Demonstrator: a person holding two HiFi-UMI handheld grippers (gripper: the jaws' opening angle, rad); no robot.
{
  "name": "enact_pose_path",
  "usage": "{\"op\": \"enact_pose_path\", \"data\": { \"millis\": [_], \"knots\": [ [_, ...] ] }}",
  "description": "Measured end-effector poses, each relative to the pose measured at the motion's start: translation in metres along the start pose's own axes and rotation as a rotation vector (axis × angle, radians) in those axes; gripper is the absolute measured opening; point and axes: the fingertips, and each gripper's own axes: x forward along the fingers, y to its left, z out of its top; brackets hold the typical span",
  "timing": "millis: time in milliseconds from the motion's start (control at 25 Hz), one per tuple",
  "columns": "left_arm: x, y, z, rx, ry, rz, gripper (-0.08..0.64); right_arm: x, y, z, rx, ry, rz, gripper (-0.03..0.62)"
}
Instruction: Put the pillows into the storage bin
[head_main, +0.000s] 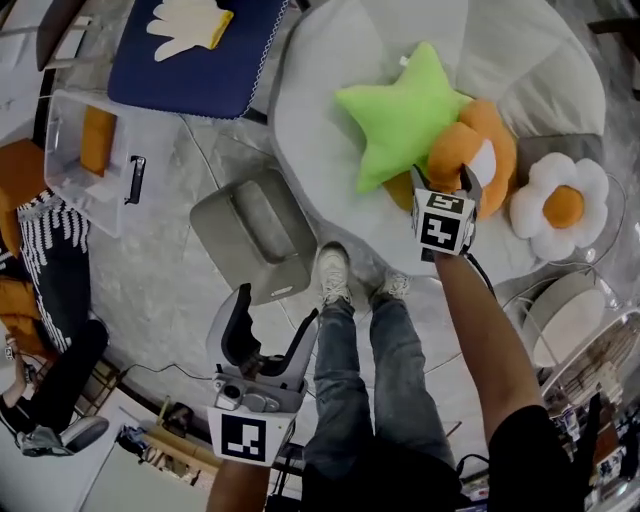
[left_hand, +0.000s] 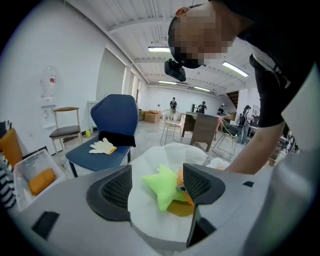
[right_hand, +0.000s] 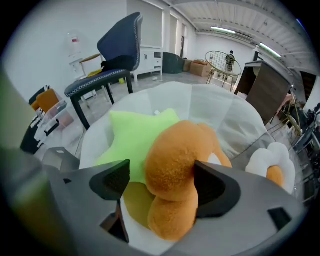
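- So, head view first: your right gripper (head_main: 445, 178) is down on the white beanbag (head_main: 320, 130), jaws spread wide around the orange plush pillow (head_main: 482, 140). The green star pillow (head_main: 405, 110) lies just to its left, touching the orange one. The egg-shaped pillow (head_main: 558, 205) sits near its right.
- Your left gripper (head_main: 272, 320) hangs low by your legs, wide open with nothing in it. The clear storage bin (head_main: 110, 205) stands on the floor well ahead of it and to its left. One orange cushion (head_main: 97, 140) already lies in the bin.
- A glove-shaped pillow (head_main: 190, 25) rests on the blue chair (head_main: 200, 70) beyond the bin, so I'd judge about one pillow stowed and four left.
- Left gripper view: both jaws stand well apart and bare. The beanbag and its pillows lie far ahead between them, and the bin sits off to the left.
- Right gripper view: the orange plush pillow fills the gap. The right pad touches it, but the left pad stands clear, so this is no grip yet.
- You have not yet lifted this pillow. It seems the one in hand, and it needs a firm close before the carry to the bin.
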Motion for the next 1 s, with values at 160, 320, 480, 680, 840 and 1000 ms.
{"op": "enact_pose_path", "data": {
  "millis": [160, 320, 480, 680, 840, 1000],
  "knots": [
    [-0.006, 0.000, -0.021, -0.035, 0.023, 0.017, 0.331, 0.010, -0.013, 0.005, -0.041, -0.020, -0.050, 0.387],
    [-0.007, -0.010, -0.036, -0.067, 0.044, 0.013, 0.331, 0.005, -0.029, 0.002, -0.064, -0.008, -0.055, 0.288],
    [0.001, -0.029, -0.033, -0.064, 0.040, -0.041, 0.331, -0.018, -0.043, -0.001, -0.072, -0.007, -0.026, 0.185],
    [0.011, -0.053, -0.022, -0.048, 0.042, -0.116, 0.331, -0.068, -0.076, -0.001, 0.027, -0.054, -0.009, 0.134],
    [0.017, -0.075, -0.008, -0.021, 0.014, -0.172, 0.331, -0.125, -0.099, 0.005, 0.086, -0.138, 0.060, 0.115],
    [0.022, -0.092, 0.000, -0.013, -0.026, -0.188, 0.331, -0.192, -0.091, 0.023, 0.166, -0.268, 0.252, 0.115]
  ]
}}
